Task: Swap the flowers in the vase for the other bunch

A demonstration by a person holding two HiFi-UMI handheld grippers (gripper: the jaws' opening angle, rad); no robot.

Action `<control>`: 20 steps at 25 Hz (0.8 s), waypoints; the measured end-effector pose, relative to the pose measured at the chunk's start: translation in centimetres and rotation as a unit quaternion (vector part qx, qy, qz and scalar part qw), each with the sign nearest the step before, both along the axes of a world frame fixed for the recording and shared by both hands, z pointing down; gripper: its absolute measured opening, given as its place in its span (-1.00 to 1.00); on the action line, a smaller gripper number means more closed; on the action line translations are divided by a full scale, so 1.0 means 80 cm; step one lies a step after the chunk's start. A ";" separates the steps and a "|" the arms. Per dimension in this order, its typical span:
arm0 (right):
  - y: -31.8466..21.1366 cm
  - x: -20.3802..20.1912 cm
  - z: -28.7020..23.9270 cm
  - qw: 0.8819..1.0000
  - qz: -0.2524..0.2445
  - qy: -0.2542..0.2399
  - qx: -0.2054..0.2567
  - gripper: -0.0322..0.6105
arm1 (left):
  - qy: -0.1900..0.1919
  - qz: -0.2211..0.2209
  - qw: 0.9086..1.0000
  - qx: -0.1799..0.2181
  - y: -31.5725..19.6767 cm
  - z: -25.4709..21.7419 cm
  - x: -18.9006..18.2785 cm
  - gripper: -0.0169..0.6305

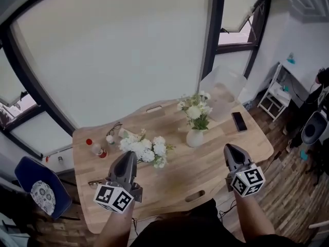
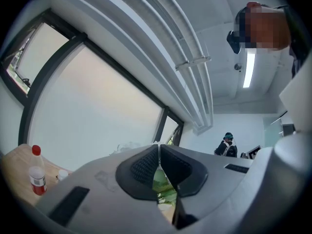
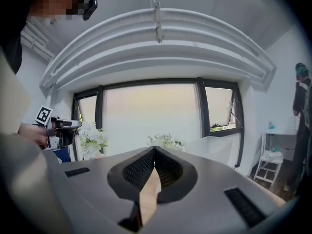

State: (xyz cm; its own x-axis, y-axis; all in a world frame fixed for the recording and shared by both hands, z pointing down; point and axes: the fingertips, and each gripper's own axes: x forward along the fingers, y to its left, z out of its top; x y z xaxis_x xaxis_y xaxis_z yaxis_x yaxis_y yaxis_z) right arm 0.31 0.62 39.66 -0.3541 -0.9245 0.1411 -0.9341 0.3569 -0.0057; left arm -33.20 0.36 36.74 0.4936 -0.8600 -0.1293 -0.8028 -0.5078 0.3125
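A small white vase [image 1: 194, 137] stands right of the wooden table's [image 1: 216, 163] middle, holding white flowers [image 1: 197, 107] with green leaves. The other white bunch [image 1: 144, 148] lies on the table to its left. My left gripper [image 1: 130, 155] is shut and empty, its tip just at the near edge of that loose bunch; green leaves show behind its jaws in the left gripper view [image 2: 159, 149]. My right gripper [image 1: 227, 147] hovers shut and empty over the table, right of the vase and nearer me. From the right gripper [image 3: 154, 150] the vase flowers [image 3: 165, 141] are ahead and the loose bunch [image 3: 91, 138] is to the left.
A red-capped bottle [image 1: 96, 148] and a small white item stand at the table's left. A black phone [image 1: 239, 121] and a clear plastic container [image 1: 223, 89] are at the far right. Glasses [image 1: 95, 183] lie near the front left. A blue chair [image 1: 41, 189] stands left of the table, a white rack [image 1: 275, 94] right.
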 end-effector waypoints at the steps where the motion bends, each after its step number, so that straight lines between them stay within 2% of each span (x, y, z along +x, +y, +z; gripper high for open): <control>1: -0.019 0.009 0.003 1.000 -0.010 -0.004 -0.003 -0.82 | -0.004 -0.012 1.000 -0.005 -0.007 0.002 0.006 -0.89; 5: -0.102 0.036 0.009 0.998 -0.058 -0.025 -0.017 -0.82 | -0.008 -0.073 0.997 -0.034 -0.042 0.010 0.028 -0.89; 9: -0.165 0.037 0.002 0.990 -0.138 -0.026 -0.014 -0.82 | -0.021 -0.121 0.991 -0.047 -0.071 0.010 0.060 -0.89; 15: -0.227 0.037 0.012 0.970 -0.240 -0.031 -0.028 -0.81 | -0.019 -0.205 0.976 -0.068 -0.079 0.011 0.106 -0.89; 20: -0.248 0.016 0.004 0.947 -0.319 -0.018 -0.025 -0.81 | -0.006 -0.262 0.962 -0.081 -0.069 0.017 0.126 -0.89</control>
State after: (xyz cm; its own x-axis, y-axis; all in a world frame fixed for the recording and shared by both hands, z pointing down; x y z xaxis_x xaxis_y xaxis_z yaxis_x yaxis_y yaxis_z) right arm 1.57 -19.23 39.95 -0.8439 -0.5135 0.1558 -0.5274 0.8472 -0.0644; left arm -23.16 -5.13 38.07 -0.0128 -0.9995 0.0295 -0.9394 0.0221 0.3422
